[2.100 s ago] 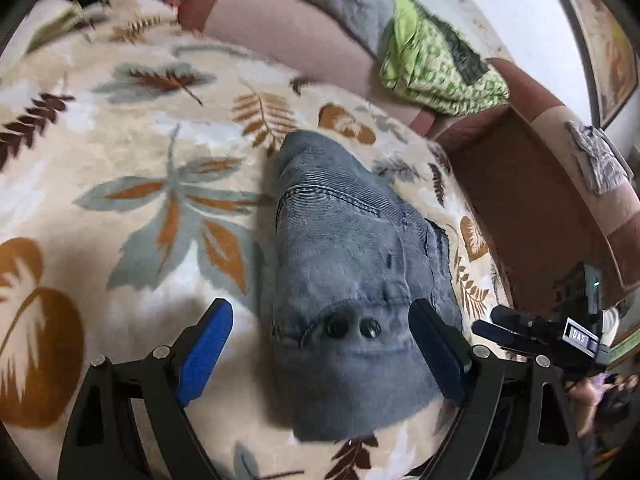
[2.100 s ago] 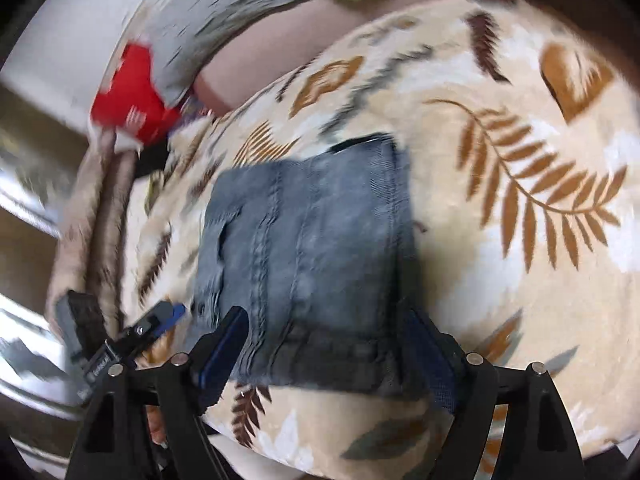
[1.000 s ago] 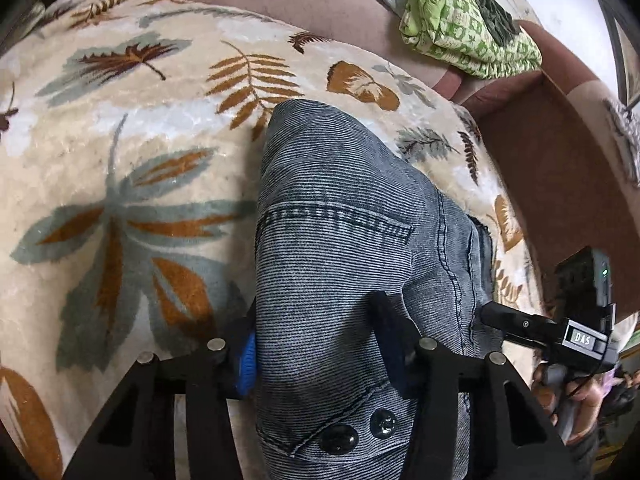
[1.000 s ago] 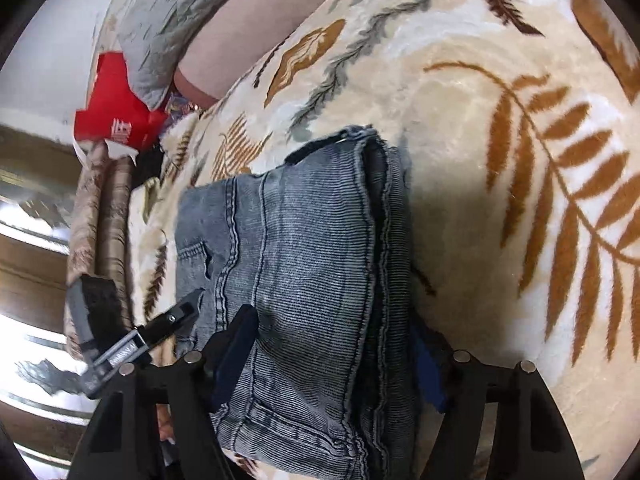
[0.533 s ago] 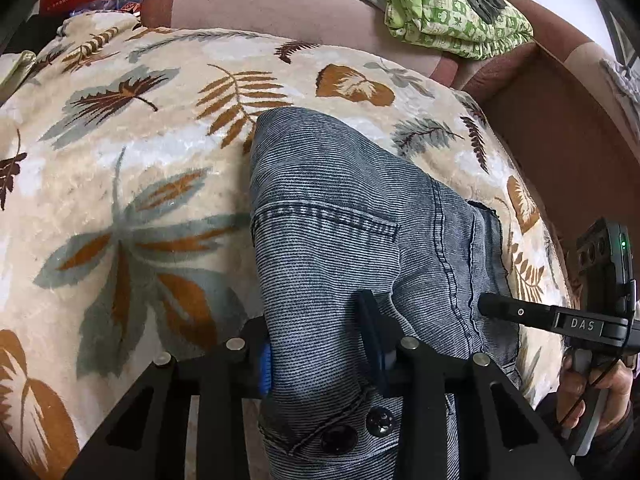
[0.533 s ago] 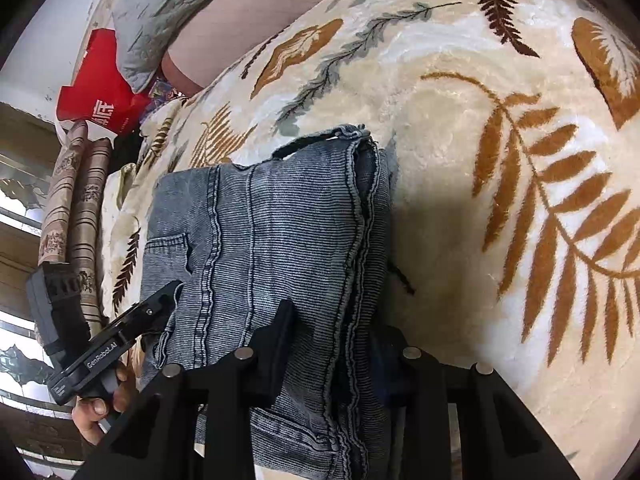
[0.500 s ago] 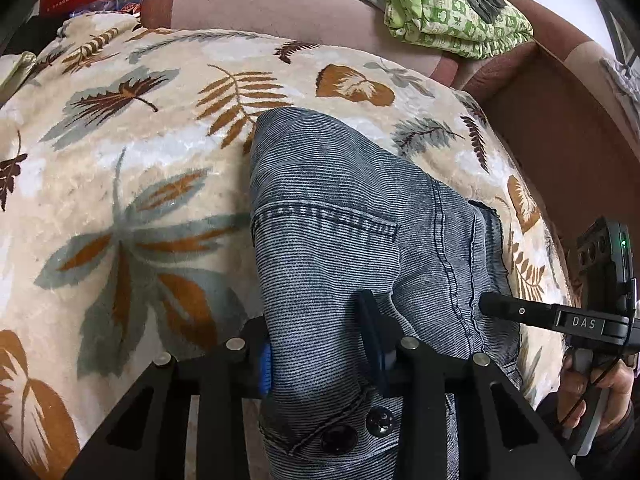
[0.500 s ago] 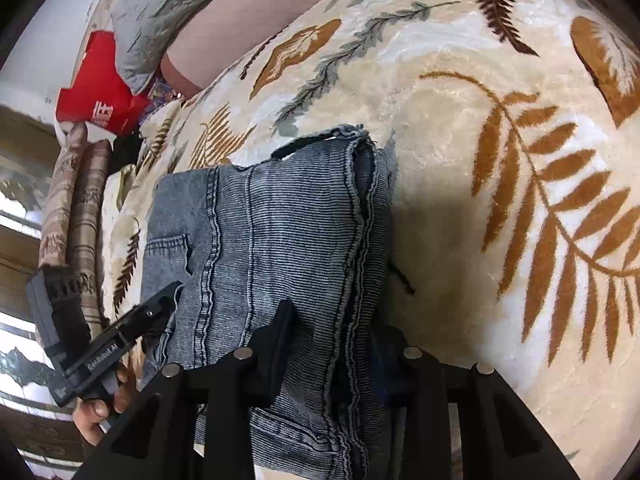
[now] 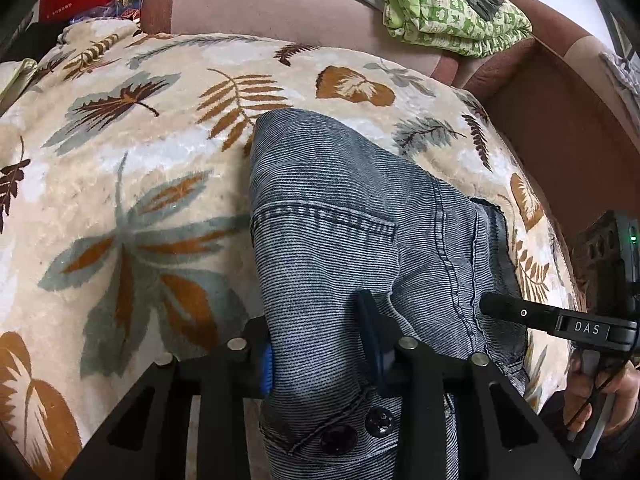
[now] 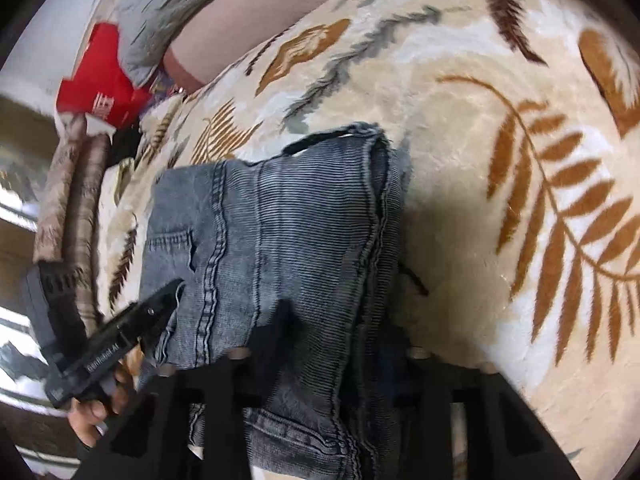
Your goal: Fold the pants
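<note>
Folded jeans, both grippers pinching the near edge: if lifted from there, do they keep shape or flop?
Likely to flop: the jeans are soft denim bunching between the left gripper, whose jaws have just been closing. The stacked layers under the right gripper, also just closing, may slide apart and unfold. They look thick, so probably heavy for their size; the plush blanket may drag on them.

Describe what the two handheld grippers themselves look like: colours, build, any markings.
Both are black, with angular open-frame finger arms and silver round bolt heads at the joints. The left gripper carries bright blue finger pads. Seen from the left wrist camera, the right gripper has a white "DAS" label, a boxy black module with a small green light, and a thin black cable by the hand. Sleeves are not clearly visible.
</note>
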Demonstrator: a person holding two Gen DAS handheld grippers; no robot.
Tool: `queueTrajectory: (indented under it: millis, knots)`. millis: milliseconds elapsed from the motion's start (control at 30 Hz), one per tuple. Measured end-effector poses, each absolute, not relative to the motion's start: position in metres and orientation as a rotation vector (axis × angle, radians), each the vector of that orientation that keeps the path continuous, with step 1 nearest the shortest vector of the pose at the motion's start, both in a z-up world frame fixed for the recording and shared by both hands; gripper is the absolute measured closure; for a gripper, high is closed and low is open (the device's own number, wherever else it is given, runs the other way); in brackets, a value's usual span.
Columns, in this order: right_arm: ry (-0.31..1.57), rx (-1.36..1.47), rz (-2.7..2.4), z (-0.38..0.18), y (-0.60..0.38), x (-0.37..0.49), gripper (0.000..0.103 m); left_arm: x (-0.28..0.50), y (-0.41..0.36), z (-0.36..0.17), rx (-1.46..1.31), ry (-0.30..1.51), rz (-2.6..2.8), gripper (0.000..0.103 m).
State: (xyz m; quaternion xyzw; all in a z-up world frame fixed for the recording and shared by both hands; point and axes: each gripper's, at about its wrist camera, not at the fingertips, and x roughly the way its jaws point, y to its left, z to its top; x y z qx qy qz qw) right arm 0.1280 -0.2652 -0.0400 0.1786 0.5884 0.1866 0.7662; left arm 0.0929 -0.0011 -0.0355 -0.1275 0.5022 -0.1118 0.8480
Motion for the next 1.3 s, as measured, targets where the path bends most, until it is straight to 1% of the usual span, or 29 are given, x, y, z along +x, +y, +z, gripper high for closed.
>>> queueTrajectory:
  millis: [33, 100, 200, 300, 433, 533, 567, 600, 633, 667, 700, 733, 767, 800, 833, 900, 933, 967, 1000, 1033, 1067, 1100, 1133, 1167, 1267, 1300]
  knots:
    - [1.265, 0.373, 0.404, -0.035, -0.264, 0.126, 0.081, 0.091, -0.001, -0.033, -0.264, 1.049, -0.234, 0.075]
    - [1.233, 0.35, 0.412, -0.024, -0.263, 0.121, 0.085, 0.087, 0.001, -0.025, -0.261, 1.029, -0.235, 0.081]
    - [1.181, 0.318, 0.444, 0.0, -0.256, 0.116, 0.087, 0.077, 0.008, -0.004, -0.244, 0.969, -0.233, 0.083]
    - [1.116, 0.294, 0.484, 0.029, -0.243, 0.119, 0.087, 0.075, 0.026, 0.025, -0.24, 0.89, -0.205, 0.083]
    - [1.037, 0.273, 0.545, 0.06, -0.215, 0.146, 0.087, 0.092, 0.059, 0.047, -0.252, 0.833, -0.165, 0.083]
    - [1.025, 0.263, 0.563, 0.061, -0.196, 0.169, 0.087, 0.114, 0.079, 0.039, -0.262, 0.849, -0.127, 0.081]
    - [1.026, 0.252, 0.562, 0.056, -0.188, 0.176, 0.087, 0.12, 0.082, 0.031, -0.26, 0.867, -0.123, 0.079]
    - [1.033, 0.231, 0.551, 0.048, -0.181, 0.183, 0.087, 0.129, 0.087, 0.014, -0.257, 0.898, -0.101, 0.074]
    - [1.049, 0.224, 0.537, 0.037, -0.176, 0.188, 0.084, 0.136, 0.085, 0.003, -0.251, 0.923, -0.082, 0.07]
    - [1.078, 0.227, 0.519, 0.022, -0.174, 0.193, 0.081, 0.142, 0.086, -0.014, -0.231, 0.972, -0.056, 0.058]
    - [1.122, 0.224, 0.491, 0.0, -0.173, 0.198, 0.079, 0.147, 0.087, -0.035, -0.207, 1.026, -0.022, 0.048]
    - [1.165, 0.184, 0.437, -0.02, -0.17, 0.202, 0.068, 0.144, 0.092, -0.044, -0.227, 1.006, -0.012, 0.043]
    - [1.172, 0.153, 0.4, -0.03, -0.17, 0.201, 0.065, 0.136, 0.096, -0.041, -0.245, 0.971, 0.002, 0.036]
    - [1.149, 0.172, 0.399, -0.032, -0.174, 0.196, 0.063, 0.129, 0.099, -0.035, -0.249, 0.964, 0.011, 0.035]
    - [1.123, 0.191, 0.392, -0.026, -0.179, 0.19, 0.058, 0.121, 0.101, -0.027, -0.255, 0.959, 0.01, 0.035]
    - [1.069, 0.151, 0.371, -0.007, -0.183, 0.173, 0.056, 0.1, 0.1, -0.008, -0.275, 0.907, 0.009, 0.035]
    - [1.037, 0.145, 0.378, 0.003, -0.185, 0.163, 0.054, 0.091, 0.098, 0.003, -0.268, 0.876, 0.002, 0.034]
    - [1.007, 0.137, 0.393, 0.014, -0.185, 0.149, 0.051, 0.081, 0.093, 0.011, -0.249, 0.848, 0.005, 0.029]
    - [0.996, 0.115, 0.399, 0.018, -0.183, 0.14, 0.046, 0.072, 0.087, 0.016, -0.225, 0.817, 0.042, 0.023]
    - [0.987, 0.077, 0.391, 0.018, -0.18, 0.13, 0.041, 0.07, 0.082, 0.015, -0.212, 0.814, 0.07, 0.021]
    - [0.992, 0.049, 0.372, 0.015, -0.175, 0.126, 0.037, 0.071, 0.075, 0.006, -0.186, 0.837, 0.081, 0.018]
    - [1.031, 0.007, 0.348, 0.001, -0.17, 0.124, 0.028, 0.079, 0.065, -0.012, -0.139, 0.912, 0.073, 0.017]
    - [1.098, -0.038, 0.345, -0.017, -0.163, 0.128, 0.028, 0.087, 0.057, -0.033, -0.101, 1.004, 0.078, 0.017]
    - [1.142, -0.053, 0.336, -0.032, -0.162, 0.129, 0.028, 0.085, 0.058, -0.034, -0.134, 0.975, 0.083, 0.016]
    - [1.112, 0.004, 0.31, -0.006, -0.175, 0.12, 0.028, 0.07, 0.062, -0.009, -0.152, 0.944, 0.122, 0.016]
    - [1.084, -0.018, 0.309, 0.008, -0.178, 0.111, 0.025, 0.064, 0.06, 0.002, -0.141, 0.925, 0.127, 0.016]
